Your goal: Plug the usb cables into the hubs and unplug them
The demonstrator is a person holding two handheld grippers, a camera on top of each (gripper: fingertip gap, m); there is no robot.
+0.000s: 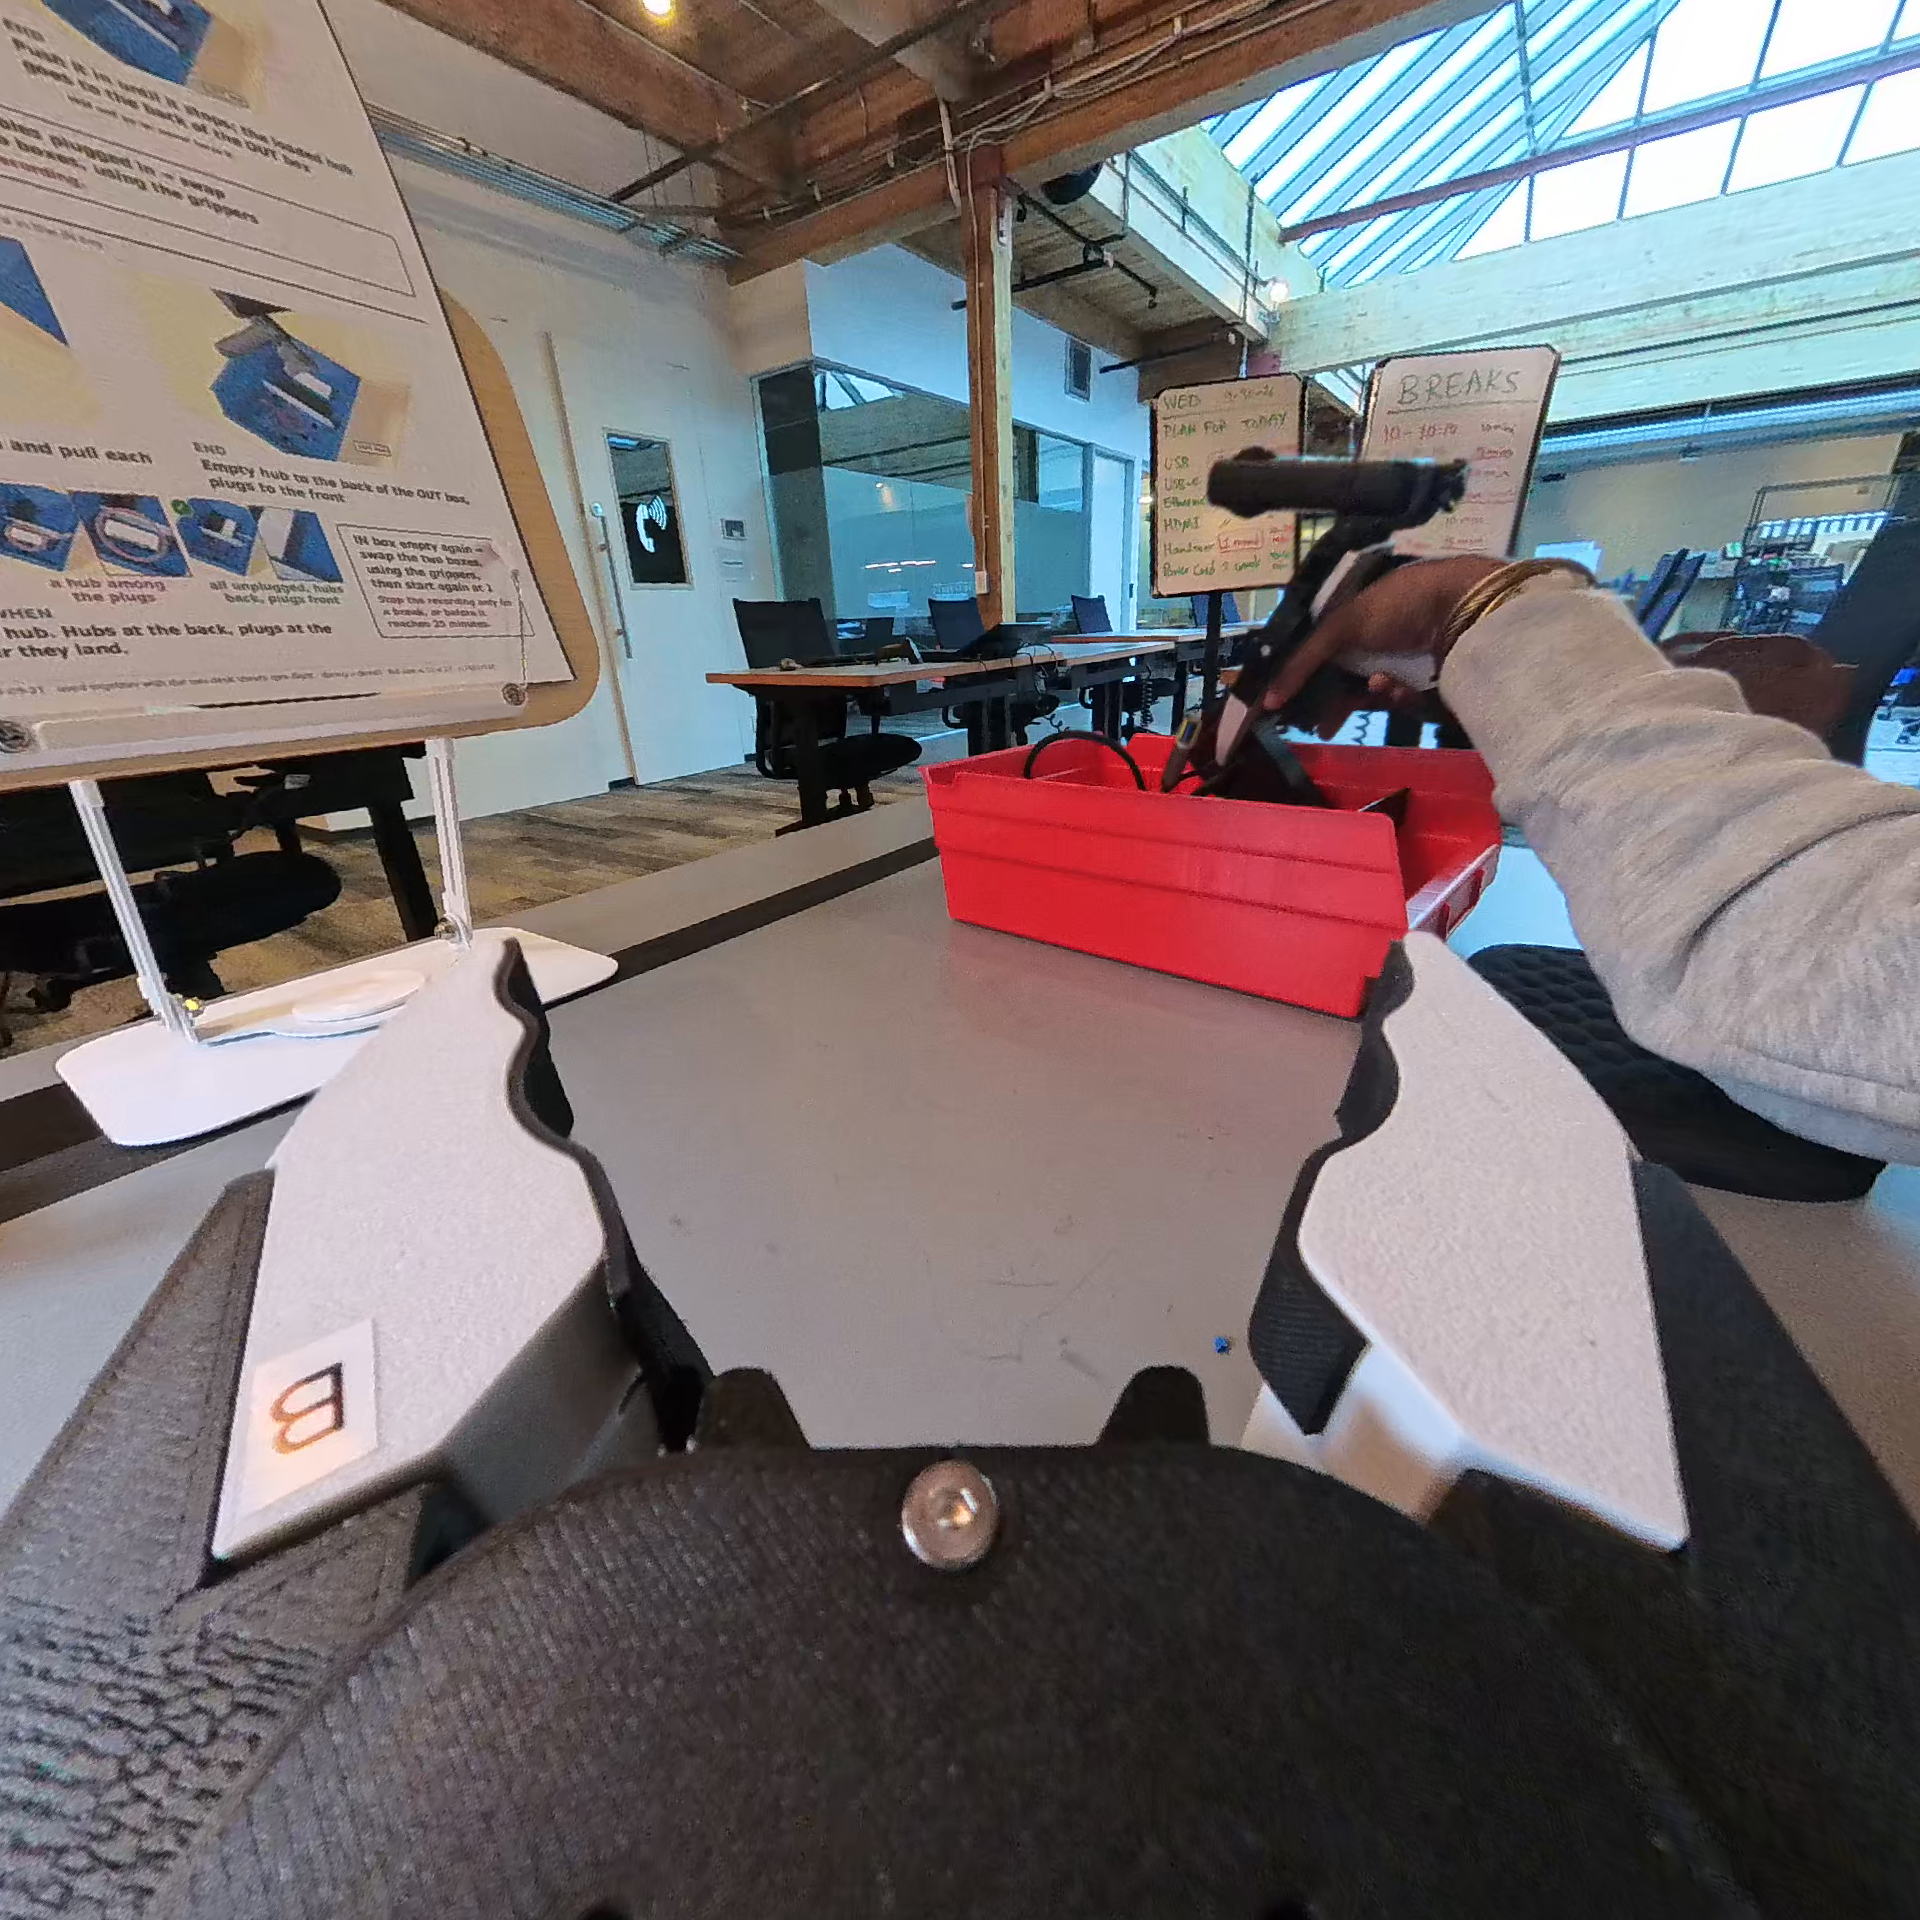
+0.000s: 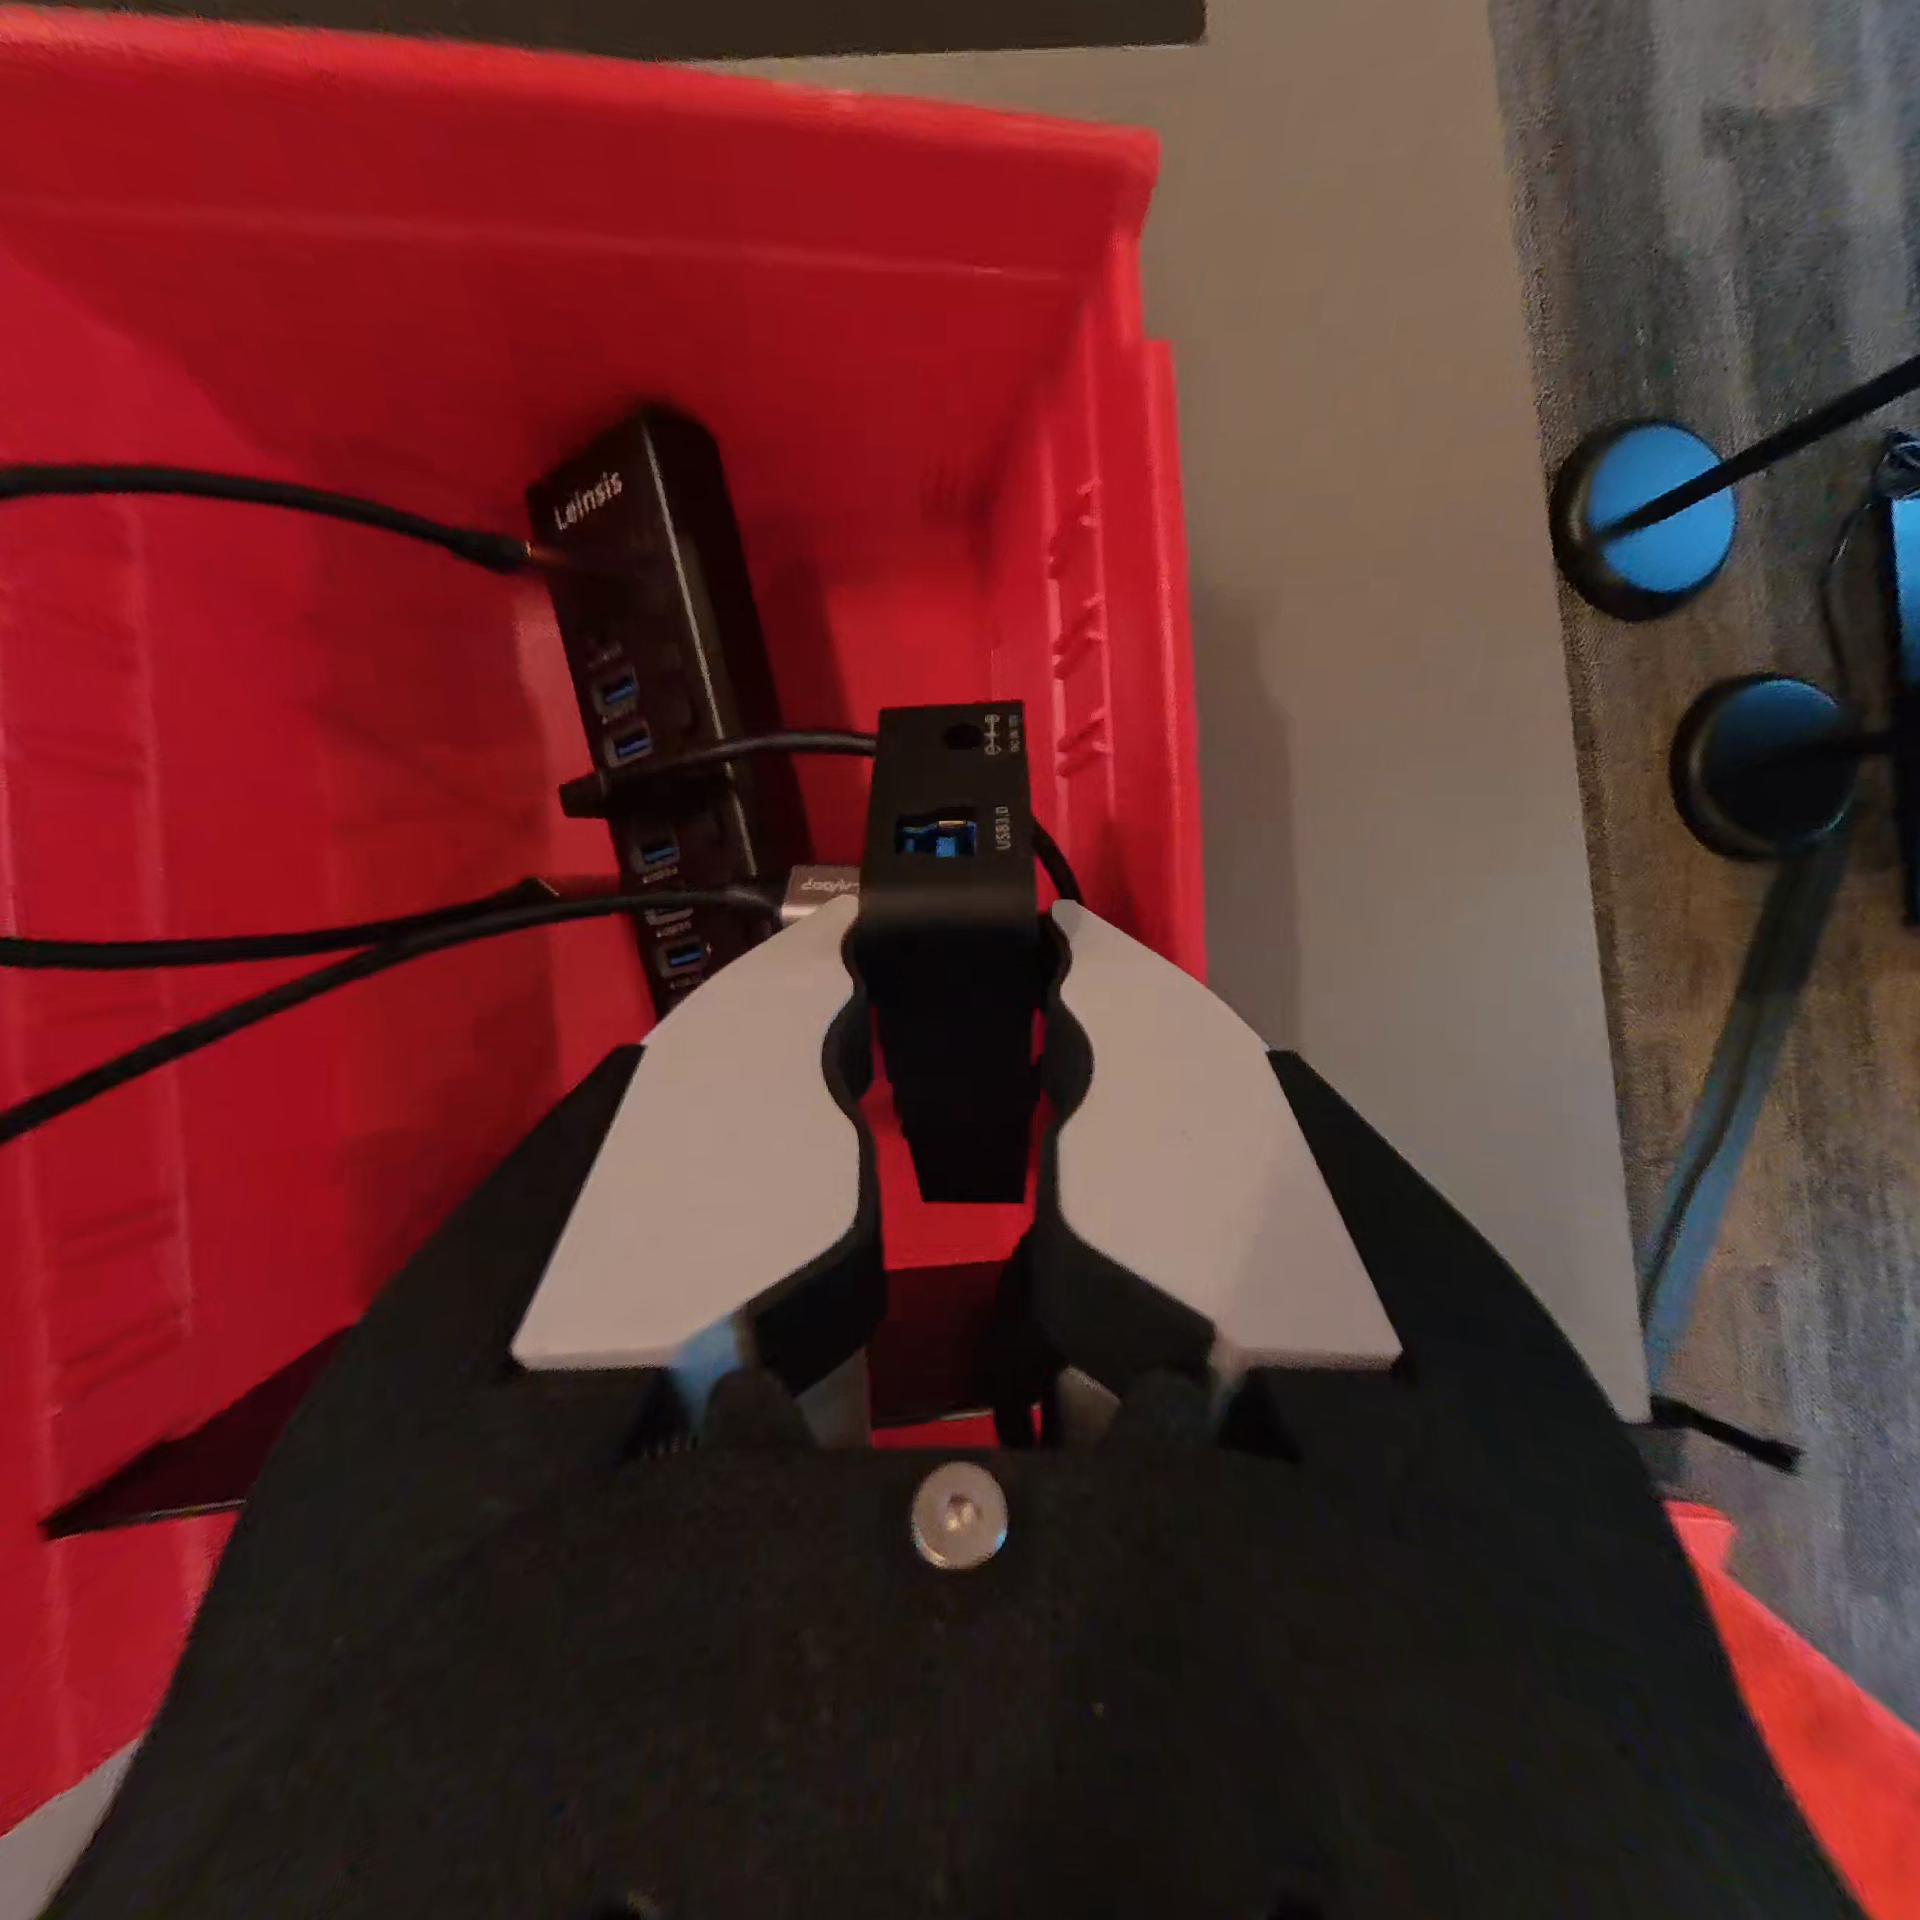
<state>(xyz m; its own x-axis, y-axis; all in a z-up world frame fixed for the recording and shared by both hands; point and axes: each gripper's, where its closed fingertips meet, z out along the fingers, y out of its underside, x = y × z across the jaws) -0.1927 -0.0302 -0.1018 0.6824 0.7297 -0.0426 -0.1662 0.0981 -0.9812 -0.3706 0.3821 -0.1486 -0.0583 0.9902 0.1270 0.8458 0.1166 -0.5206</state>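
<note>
My right gripper [image 2: 951, 925] is shut on a black USB hub [image 2: 948, 831] and holds it end-up inside the red bin [image 2: 520, 260]. A second, longer black hub [image 2: 665, 665] with several blue ports leans against the bin's floor behind it. Black USB cables [image 2: 260, 935] lie across the bin, and one is plugged into the long hub. My left gripper [image 1: 951, 987] is open and empty over the grey table [image 1: 935, 1143]. The left wrist view shows the red bin [image 1: 1174, 883] ahead, with the right gripper [image 1: 1236, 727] reaching into it.
A white stand with an instruction sheet [image 1: 239, 416] sits on the table at the left. A person's grey sleeve [image 1: 1704, 862] crosses on the right above a black chair seat [image 1: 1621, 1070]. The table edge and the floor lie right of the bin [image 2: 1714, 312]. About 45 cm separates my left fingertips from my right.
</note>
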